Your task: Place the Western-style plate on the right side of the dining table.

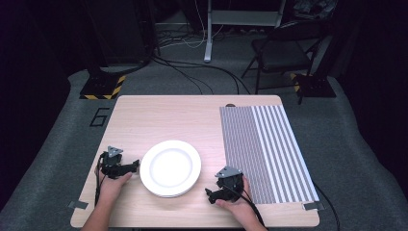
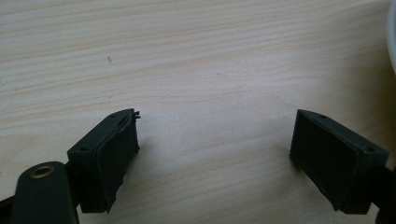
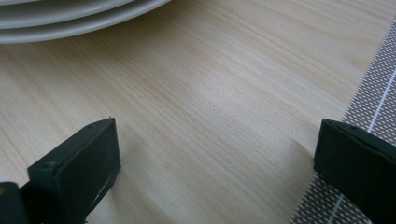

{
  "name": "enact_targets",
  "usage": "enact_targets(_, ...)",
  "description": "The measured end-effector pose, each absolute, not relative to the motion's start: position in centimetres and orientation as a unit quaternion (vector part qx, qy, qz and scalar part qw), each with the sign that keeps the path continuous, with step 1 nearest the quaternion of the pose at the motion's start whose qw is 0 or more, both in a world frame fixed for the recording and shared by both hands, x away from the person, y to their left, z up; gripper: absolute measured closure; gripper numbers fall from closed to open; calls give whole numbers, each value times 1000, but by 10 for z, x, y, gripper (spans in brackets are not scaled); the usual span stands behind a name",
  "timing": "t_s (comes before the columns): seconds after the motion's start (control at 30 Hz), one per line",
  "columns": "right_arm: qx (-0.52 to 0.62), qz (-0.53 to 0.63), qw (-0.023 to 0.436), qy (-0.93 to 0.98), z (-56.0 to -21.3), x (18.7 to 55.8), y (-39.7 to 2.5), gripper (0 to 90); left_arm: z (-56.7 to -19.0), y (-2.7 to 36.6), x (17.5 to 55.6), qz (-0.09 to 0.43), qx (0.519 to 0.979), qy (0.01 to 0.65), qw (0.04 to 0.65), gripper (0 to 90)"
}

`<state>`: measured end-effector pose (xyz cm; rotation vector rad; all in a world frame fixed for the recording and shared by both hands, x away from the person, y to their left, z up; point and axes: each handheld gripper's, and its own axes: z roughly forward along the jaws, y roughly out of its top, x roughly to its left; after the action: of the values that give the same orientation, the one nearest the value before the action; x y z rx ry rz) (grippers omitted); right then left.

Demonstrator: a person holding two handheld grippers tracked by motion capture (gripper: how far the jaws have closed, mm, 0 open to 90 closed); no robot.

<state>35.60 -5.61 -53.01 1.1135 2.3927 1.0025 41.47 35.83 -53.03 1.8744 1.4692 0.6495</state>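
A: High view first: where do the plates sit?

B: White plates (image 1: 170, 168) rest near the middle of the pale wooden surface (image 1: 159, 115), with a grey striped placemat (image 1: 263, 151) to their right. The left claw (image 1: 133, 166) lies just beside the plates' left rim, and the right claw (image 1: 210, 193) sits near their lower right edge, beside the mat.

A: Left gripper view?

B: The left claw (image 2: 215, 140) has its jaws spread wide over bare wood, nothing between them. A sliver of white plate rim (image 2: 392, 42) shows at the right edge.

A: Right gripper view?

B: The right claw (image 3: 217, 154) is parted too, empty. The plates (image 3: 70, 18) lie ahead, apparently two or three stacked, though the rims are cut off. The far jaw hangs over the placemat (image 3: 373, 100) edge.
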Motion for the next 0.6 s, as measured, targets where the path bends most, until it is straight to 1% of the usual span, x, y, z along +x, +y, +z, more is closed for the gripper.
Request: enact_targets(0.6, 390, 352, 157, 836, -530, 356, -56, 3, -530, 357, 413, 248, 712, 568, 331, 154)
